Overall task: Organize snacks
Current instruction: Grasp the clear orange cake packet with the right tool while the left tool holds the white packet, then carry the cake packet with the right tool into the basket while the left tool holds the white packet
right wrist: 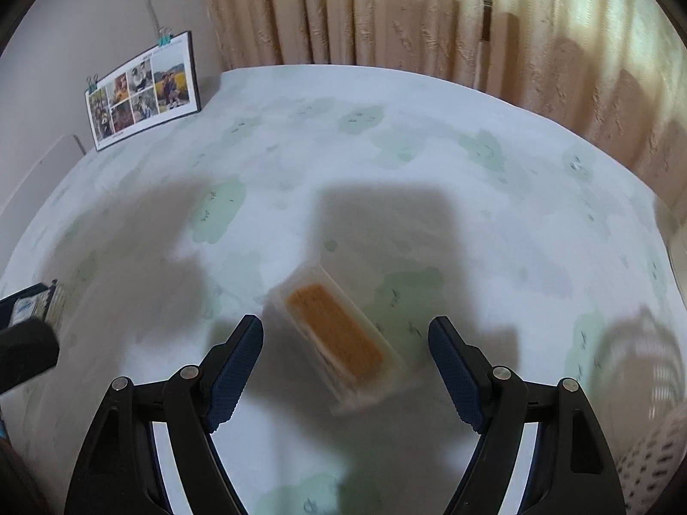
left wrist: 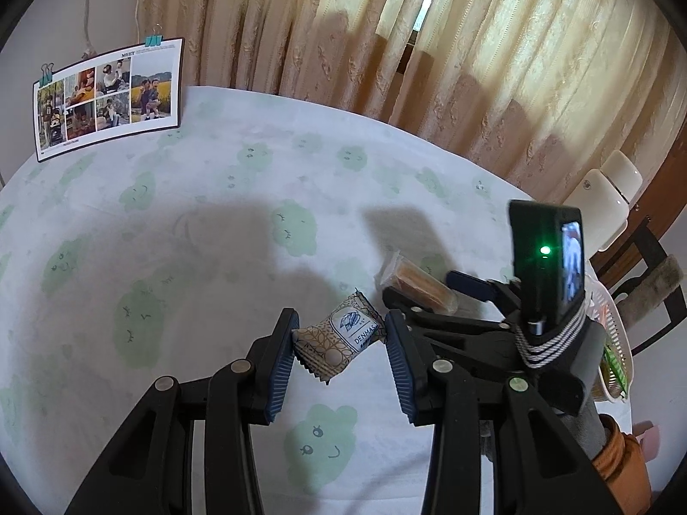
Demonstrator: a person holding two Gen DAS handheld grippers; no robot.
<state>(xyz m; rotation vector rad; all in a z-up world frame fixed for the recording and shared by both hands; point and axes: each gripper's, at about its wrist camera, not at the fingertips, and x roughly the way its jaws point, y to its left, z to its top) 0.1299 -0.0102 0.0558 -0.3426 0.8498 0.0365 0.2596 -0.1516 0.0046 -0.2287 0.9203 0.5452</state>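
Holding the patterned packet (left wrist: pixel 339 339) pinched in our left gripper (left wrist: pixel 339 358), we see the wrapped cake (right wrist: pixel 339 334) lying diagonally, upper left to lower right, between our spread right gripper (right wrist: pixel 345 365).

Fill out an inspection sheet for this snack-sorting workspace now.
Surface: tablecloth with green cloud print, shadowed.
Job's things: patterned snack packet held off the cloth; clear-wrapped orange cake bar lying on the cloth; white basket at the table's right edge, packets inside.
Clutter: photo calendar with binder clips.
Grippers: left gripper shut on the packet; right gripper open, fingers either side of the cake bar, not touching.
Cables: a white cord on the wall.
Surroundings: beige curtains, chair.
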